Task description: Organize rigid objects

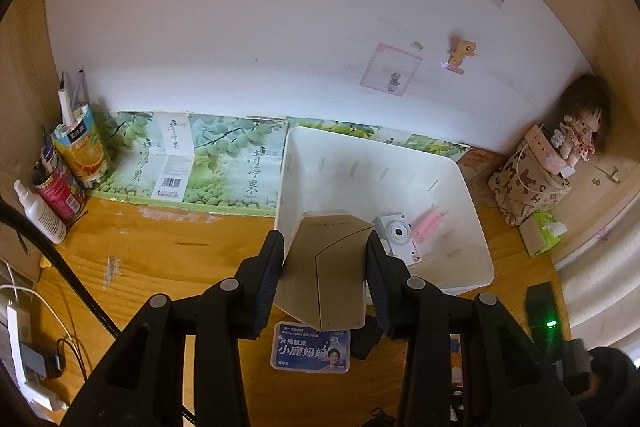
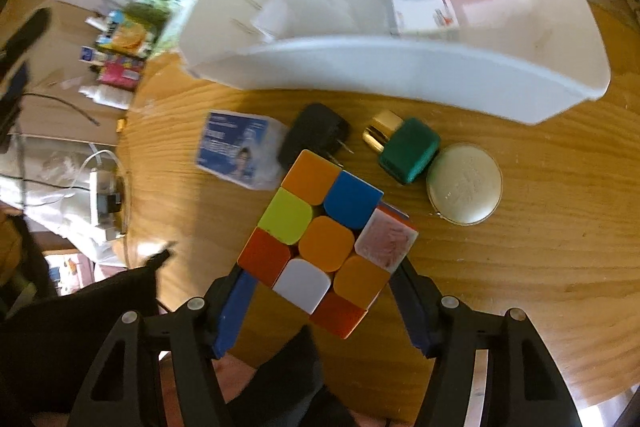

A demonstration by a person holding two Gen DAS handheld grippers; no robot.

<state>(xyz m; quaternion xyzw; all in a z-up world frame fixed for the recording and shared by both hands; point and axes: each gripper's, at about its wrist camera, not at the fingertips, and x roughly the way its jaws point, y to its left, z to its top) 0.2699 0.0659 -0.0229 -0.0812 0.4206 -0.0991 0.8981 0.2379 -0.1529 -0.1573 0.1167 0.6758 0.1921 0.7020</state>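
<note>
My left gripper (image 1: pixel 325 251) is shut on a beige angular box (image 1: pixel 324 267) and holds it above the near left edge of the white bin (image 1: pixel 460 187). The bin holds a small white toy camera (image 1: pixel 398 233) and a pink object (image 1: pixel 428 225). My right gripper (image 2: pixel 320 283) is shut on a colourful puzzle cube (image 2: pixel 324 247), held above the wooden desk in front of the bin (image 2: pixel 400 71). On the desk lie a blue floss box (image 2: pixel 234 153), a black plug adapter (image 2: pixel 314 135), a green bottle with a gold cap (image 2: pixel 404 149) and a round white compact (image 2: pixel 464 183).
Cans with pens (image 1: pixel 76 147) and a spray bottle (image 1: pixel 40 211) stand at the back left. A patterned bag (image 1: pixel 528 187), a doll (image 1: pixel 580 135) and a tissue pack (image 1: pixel 544 231) are at the back right. A power strip with cables (image 1: pixel 24 347) lies at the left edge.
</note>
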